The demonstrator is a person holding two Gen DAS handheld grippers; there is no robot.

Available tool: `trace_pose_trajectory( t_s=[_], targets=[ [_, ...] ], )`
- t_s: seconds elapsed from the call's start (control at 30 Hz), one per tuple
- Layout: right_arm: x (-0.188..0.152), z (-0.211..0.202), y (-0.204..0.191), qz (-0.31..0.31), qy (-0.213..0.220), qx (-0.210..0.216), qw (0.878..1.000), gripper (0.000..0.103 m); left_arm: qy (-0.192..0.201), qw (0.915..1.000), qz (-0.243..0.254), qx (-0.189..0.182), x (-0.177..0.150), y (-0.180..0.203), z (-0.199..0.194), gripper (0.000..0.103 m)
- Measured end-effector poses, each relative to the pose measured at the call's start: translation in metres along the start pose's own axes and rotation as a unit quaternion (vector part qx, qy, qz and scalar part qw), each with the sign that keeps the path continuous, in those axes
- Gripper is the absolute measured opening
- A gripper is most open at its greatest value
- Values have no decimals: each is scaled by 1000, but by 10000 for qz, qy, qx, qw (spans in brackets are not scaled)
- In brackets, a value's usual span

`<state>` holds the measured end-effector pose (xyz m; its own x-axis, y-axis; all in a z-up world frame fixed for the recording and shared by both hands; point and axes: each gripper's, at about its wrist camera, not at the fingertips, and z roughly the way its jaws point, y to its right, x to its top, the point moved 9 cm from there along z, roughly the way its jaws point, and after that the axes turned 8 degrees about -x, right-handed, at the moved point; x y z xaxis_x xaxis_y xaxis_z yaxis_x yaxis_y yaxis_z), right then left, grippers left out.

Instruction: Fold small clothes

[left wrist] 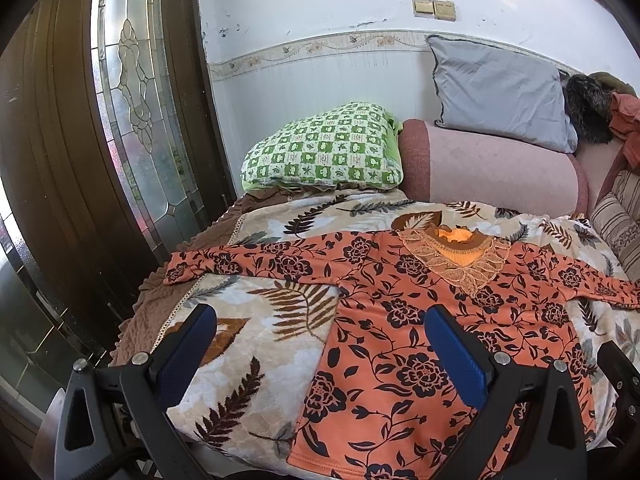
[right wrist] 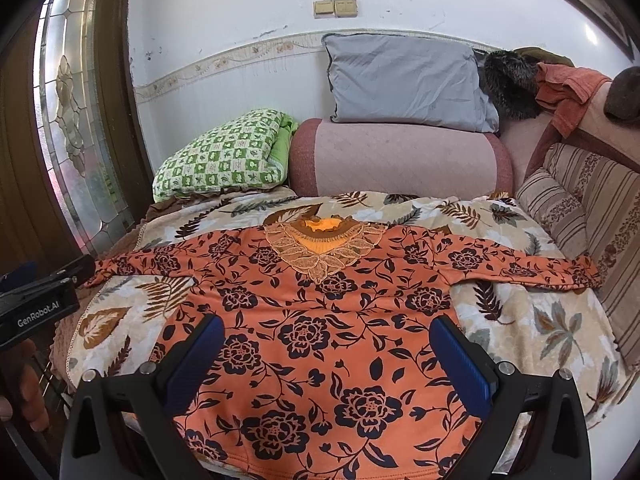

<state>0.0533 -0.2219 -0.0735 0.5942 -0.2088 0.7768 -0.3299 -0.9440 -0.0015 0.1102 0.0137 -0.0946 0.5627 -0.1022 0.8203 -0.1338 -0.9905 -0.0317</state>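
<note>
Orange floral top [right wrist: 320, 320] lies flat on leaf-print blanket [left wrist: 256, 320] under my left gripper [left wrist: 320, 332] and right gripper [right wrist: 328, 340]; both gape wide, holding nothing.

The orange top [right wrist: 320, 320] has its hem cut off by both views' bottom edges.

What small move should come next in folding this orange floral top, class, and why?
Probably bring the left gripper to the outstretched left sleeve and pinch it. The orange floral top lies flat and unfolded on the leaf-print blanket, both sleeves spread, and both grippers are open and empty.
</note>
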Motion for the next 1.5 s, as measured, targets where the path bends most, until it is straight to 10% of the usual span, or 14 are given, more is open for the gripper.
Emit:
trace_pose_trajectory(
  t_s=[0.57, 0.87, 1.03, 1.3, 1.5],
  targets=[
    [16, 48, 22, 156, -132, -18, 9998, 103, -337, 9992, 124, -188, 4, 29, 60, 103],
    [15, 137, 163, 1275, -503, -394, 9898, 103, -1663, 9782, -862, -894, -17, 90, 212, 103],
    [-9, 191, 318, 3118, -736, -702, 9447, 103, -2025, 9626, -1182, -1361, -42, 124, 257, 103],
    [-64, 249, 493, 5775, -428, -345, 8145, 78, -1140, 9923, -169, -461, -26, 107, 279, 103],
    [-73, 283, 539, 6141, -308, -493, 7871, 53, -1169, 9899, -371, -715, -23, 114, 301, 103]
  ],
)
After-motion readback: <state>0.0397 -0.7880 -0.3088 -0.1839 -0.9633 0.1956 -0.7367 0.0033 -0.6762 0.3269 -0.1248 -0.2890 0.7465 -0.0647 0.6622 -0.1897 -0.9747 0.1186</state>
